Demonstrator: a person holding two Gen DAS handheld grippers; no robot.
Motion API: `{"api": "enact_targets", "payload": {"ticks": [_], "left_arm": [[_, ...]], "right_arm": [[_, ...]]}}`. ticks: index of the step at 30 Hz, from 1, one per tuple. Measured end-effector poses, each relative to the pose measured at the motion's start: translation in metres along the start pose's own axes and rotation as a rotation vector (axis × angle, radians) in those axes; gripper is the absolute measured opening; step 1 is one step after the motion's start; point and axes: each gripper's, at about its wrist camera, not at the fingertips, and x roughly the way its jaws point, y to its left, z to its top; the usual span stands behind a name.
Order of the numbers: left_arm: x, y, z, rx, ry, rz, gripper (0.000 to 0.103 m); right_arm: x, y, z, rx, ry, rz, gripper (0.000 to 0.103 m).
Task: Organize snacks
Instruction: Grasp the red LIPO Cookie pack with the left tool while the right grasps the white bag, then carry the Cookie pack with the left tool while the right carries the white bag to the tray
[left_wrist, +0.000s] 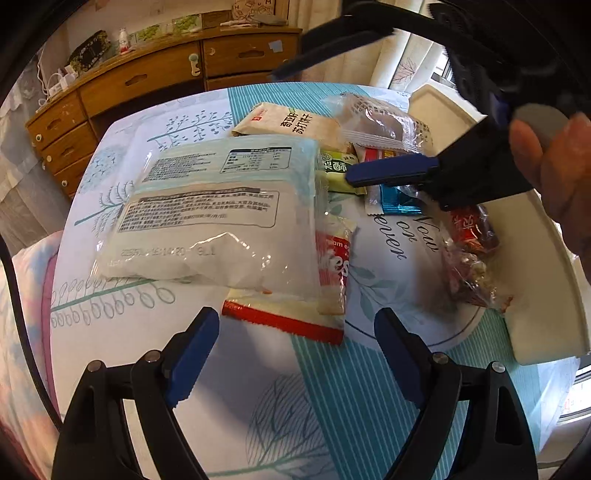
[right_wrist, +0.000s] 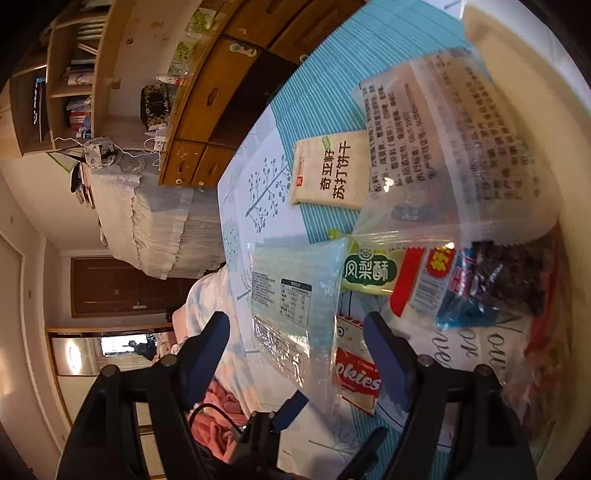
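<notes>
Clearly your left gripper (left_wrist: 295, 350) and right gripper (right_wrist: 295, 354) hang spread and empty, ready for the large translucent white plastic packet (left_wrist: 218, 221) at centre frame.

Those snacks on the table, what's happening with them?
A person holds a gripper in each hand over a pile of snack packets on the table. The left gripper hangs open near the big white packet and the cookies packet. The right gripper is open too. Nothing is picked up yet.
</notes>
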Motion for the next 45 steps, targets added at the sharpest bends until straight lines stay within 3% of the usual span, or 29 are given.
{"api": "enact_targets", "payload": {"ticks": [6, 13, 16, 20, 24, 29, 34, 40, 45], "left_arm": [[0.006, -0.004, -0.001, 0.021, -0.031, 0.031, 0.085], [0.011, -0.006, 0.004, 0.021, -0.064, 0.054, 0.083], [0.013, -0.006, 0.008, 0.025, -0.070, 0.055, 0.083], [0.015, -0.006, 0.010, 0.039, -0.070, 0.060, 0.083], [0.015, -0.007, 0.009, 0.047, -0.063, 0.065, 0.083], [0.017, -0.007, 0.014, 0.042, -0.052, 0.068, 0.083], [0.014, -0.012, 0.015, 0.046, -0.059, 0.070, 0.062], [0.010, -0.015, 0.016, 0.058, -0.046, 0.074, 0.047], [0.001, -0.016, 0.014, 0.071, -0.024, 0.071, 0.045]], "right_arm": [[0.025, -0.002, 0.008, -0.001, 0.096, -0.005, 0.075], [0.042, -0.005, 0.015, -0.007, 0.128, -0.008, 0.075], [0.049, -0.004, 0.016, -0.015, 0.142, -0.008, 0.064], [0.055, -0.003, 0.017, -0.036, 0.149, -0.027, 0.029], [0.053, -0.001, 0.018, -0.043, 0.124, 0.009, 0.019], [0.041, 0.009, 0.019, -0.081, 0.056, 0.035, 0.015], [0.024, 0.020, 0.018, -0.124, -0.003, 0.025, 0.014], [0.000, 0.024, 0.016, -0.130, -0.068, 0.015, 0.013], [-0.022, 0.029, 0.009, -0.119, -0.126, 0.007, 0.013]]}}
